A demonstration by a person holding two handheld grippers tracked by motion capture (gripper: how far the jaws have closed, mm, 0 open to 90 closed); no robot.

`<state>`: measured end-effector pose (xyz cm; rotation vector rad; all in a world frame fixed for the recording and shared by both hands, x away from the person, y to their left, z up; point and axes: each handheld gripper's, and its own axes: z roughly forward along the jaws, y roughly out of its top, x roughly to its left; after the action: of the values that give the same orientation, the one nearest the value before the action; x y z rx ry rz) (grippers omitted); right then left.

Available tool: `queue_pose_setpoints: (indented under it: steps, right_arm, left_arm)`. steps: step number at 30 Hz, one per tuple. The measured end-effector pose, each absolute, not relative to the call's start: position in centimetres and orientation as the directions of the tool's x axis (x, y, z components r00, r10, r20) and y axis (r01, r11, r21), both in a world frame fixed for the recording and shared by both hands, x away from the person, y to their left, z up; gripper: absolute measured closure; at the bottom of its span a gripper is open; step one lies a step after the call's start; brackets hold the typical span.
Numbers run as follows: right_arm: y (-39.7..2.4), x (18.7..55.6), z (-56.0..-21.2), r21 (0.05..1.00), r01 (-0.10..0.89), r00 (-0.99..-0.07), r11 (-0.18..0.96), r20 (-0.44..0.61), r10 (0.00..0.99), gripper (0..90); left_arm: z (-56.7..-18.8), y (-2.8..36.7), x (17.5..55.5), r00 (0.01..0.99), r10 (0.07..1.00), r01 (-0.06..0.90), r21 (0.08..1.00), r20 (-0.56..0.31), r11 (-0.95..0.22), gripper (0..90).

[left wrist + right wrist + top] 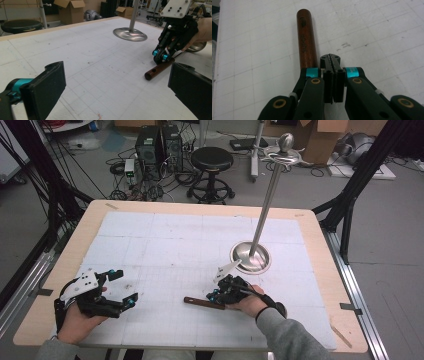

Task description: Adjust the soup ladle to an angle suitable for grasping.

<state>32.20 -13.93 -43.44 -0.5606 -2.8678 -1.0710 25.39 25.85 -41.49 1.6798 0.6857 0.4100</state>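
Observation:
A dark brown wooden handle (200,302) lies flat on the white gridded mat (165,245), near the front middle. My right gripper (214,296) is low over its right end, jaws pressed together. In the right gripper view the handle (305,40) runs along the left side of the shut gripper (330,58) and passes under its left link; nothing shows between the pads. My left gripper (123,288) rests at the front left, jaws wide apart and empty. The left gripper view looks between its own jaws (115,85) at the handle (158,70) and the right gripper (161,56).
A metal pole stands tilted on a round steel base (250,256) right of the mat's centre, just behind the right hand. A shiny rounded metal piece (197,46) shows behind that hand. Beyond the far table edge (200,206) stand a black stool (212,160) and equipment.

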Motion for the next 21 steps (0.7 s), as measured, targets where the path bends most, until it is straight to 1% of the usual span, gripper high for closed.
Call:
queue_pose_setpoints:
  steps: [7, 8, 9, 11, 14, 16, 17, 18, 19, 21]
  right_arm:
    - [-13.9, 31.9, -43.3, 0.632, 0.32, -0.943, 0.706, 0.145, 0.298, 89.9]
    - [-13.9, 31.9, -43.1, 0.639, 0.322, -0.943, 0.699, 0.15, 0.297, 88.5]
    - [-14.0, 31.9, -42.9, 0.645, 0.323, -0.942, 0.692, 0.15, 0.3, 85.6]
    - [-14.4, 32.0, -42.5, 0.66, 0.335, -0.938, 0.672, 0.168, 0.303, 76.5]
    - [-15.0, 31.8, -41.7, 0.68, 0.312, -0.944, 0.663, 0.14, 0.3, 65.5]
    - [-15.4, 31.6, -41.1, 0.703, 0.301, -0.945, 0.645, 0.13, 0.299, 56.3]
    - [-15.7, 31.5, -40.7, 0.711, 0.286, -0.949, 0.643, 0.115, 0.295, 48.6]
    - [-15.8, 31.5, -40.4, 0.721, 0.266, -0.953, 0.64, 0.096, 0.288, 44.4]
    - [-16.0, 31.3, -40.1, 0.727, 0.262, -0.953, 0.635, 0.089, 0.291, 42.8]
    - [-16.3, 31.0, -39.5, 0.725, 0.228, -0.963, 0.65, 0.07, 0.26, 40.0]
  left_arm:
    - [-41.5, 25.9, 25.4, 0.763, 0.639, 0.217, 0.97, -0.097, -0.112, 1.9]
    - [-41.5, 25.9, 25.4, 0.763, 0.639, 0.216, 0.97, -0.096, -0.112, 1.9]
    - [-41.5, 25.9, 25.4, 0.763, 0.64, 0.217, 0.97, -0.096, -0.113, 1.9]
    - [-41.5, 25.8, 25.4, 0.762, 0.64, 0.219, 0.969, -0.097, -0.114, 2.0]
    - [-41.5, 25.9, 25.4, 0.762, 0.641, 0.215, 0.971, -0.096, -0.109, 1.9]
    - [-41.4, 25.9, 25.4, 0.758, 0.646, 0.21, 0.973, -0.097, -0.1, 2.0]
    - [-41.4, 26.0, 25.4, 0.757, 0.646, 0.208, 0.973, -0.096, -0.1, 2.0]
    - [-41.4, 26.0, 25.4, 0.757, 0.646, 0.209, 0.973, -0.095, -0.102, 1.9]
    - [-41.4, 25.9, 25.4, 0.757, 0.647, 0.21, 0.972, -0.095, -0.102, 1.9]
    - [-41.4, 25.9, 25.4, 0.757, 0.646, 0.212, 0.972, -0.097, -0.104, 1.9]
